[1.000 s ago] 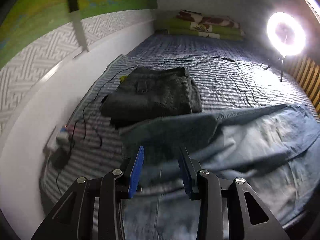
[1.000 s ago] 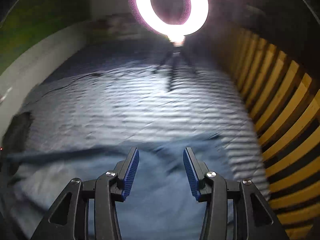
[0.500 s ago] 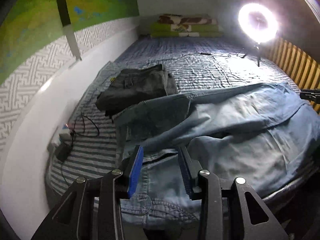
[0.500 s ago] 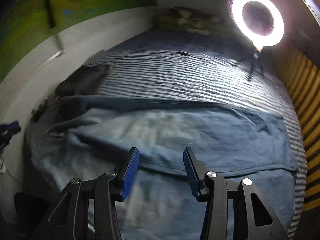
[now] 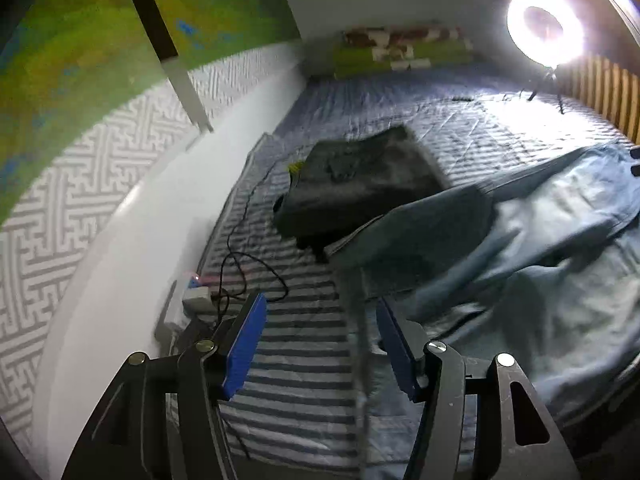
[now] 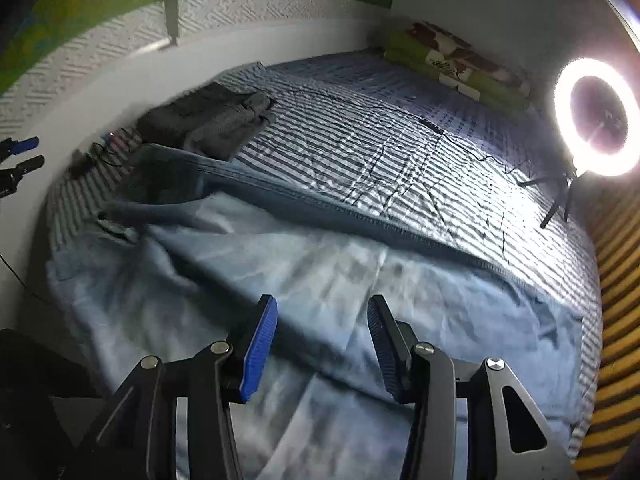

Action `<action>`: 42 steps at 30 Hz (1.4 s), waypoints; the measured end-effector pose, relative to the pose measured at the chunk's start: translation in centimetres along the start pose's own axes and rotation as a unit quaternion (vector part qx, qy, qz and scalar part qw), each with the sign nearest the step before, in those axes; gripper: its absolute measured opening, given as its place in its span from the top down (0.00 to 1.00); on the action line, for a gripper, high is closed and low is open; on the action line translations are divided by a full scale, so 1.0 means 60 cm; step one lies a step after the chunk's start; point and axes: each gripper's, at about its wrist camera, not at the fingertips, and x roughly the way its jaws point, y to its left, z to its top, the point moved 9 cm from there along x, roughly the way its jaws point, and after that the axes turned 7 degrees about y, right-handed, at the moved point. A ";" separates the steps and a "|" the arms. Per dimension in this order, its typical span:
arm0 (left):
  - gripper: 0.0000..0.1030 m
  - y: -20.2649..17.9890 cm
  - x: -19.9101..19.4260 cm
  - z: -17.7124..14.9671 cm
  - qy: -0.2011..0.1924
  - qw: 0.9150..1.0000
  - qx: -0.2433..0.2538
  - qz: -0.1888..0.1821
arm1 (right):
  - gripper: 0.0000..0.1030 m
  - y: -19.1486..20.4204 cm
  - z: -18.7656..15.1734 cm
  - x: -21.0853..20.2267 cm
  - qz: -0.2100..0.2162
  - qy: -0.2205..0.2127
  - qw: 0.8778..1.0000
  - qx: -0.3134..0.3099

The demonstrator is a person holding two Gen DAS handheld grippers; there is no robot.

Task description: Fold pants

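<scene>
Left gripper (image 5: 320, 344) shifted off jeans (image 5: 520, 248)

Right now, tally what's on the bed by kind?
Blue jeans, unfolded: 1
Dark folded pants: 1
Ring light on tripod: 1
Pillow stack: 1
Charger with cable: 1
Total: 5

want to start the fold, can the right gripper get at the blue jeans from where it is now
Probably yes. The right gripper is open and hangs just over the blue jeans, which lie spread on the striped bed. Nothing sits between the fingers and the denim; the folded dark pants lie far off by the wall.
</scene>
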 end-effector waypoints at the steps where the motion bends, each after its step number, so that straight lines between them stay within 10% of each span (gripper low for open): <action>1: 0.36 0.001 0.016 0.005 0.002 1.000 0.002 -0.008 | 0.58 -0.005 0.016 0.017 0.000 0.006 1.000 -0.002; 7: 0.23 -0.015 0.158 0.022 0.043 0.996 -0.010 -0.078 | 0.49 -0.014 0.087 0.102 -0.017 0.024 0.999 -0.026; 18: 0.24 -0.079 0.287 0.044 -0.001 0.989 0.138 0.045 | 0.44 0.047 0.157 0.248 -0.057 0.052 0.986 -0.144; 22: 0.56 -0.108 0.318 0.054 -0.001 0.982 0.182 0.046 | 0.43 0.057 0.178 0.281 -0.058 0.050 0.985 -0.154; 25: 0.98 -0.127 0.331 0.053 0.012 0.978 0.205 0.036 | 0.43 0.065 0.185 0.307 -0.063 0.052 0.983 -0.164; 30: 0.98 -0.107 0.286 0.076 0.004 0.986 0.166 -0.007 | 0.43 0.079 0.189 0.331 -0.078 0.047 0.977 -0.191; 34: 0.98 -0.072 0.216 0.116 -0.010 0.988 0.151 -0.038 | 0.87 0.093 0.188 0.316 -0.068 0.051 0.974 -0.212; 42: 0.98 -0.060 0.251 0.210 -0.003 0.990 0.140 -0.012 | 0.92 0.051 0.252 0.270 -0.060 0.013 0.984 -0.169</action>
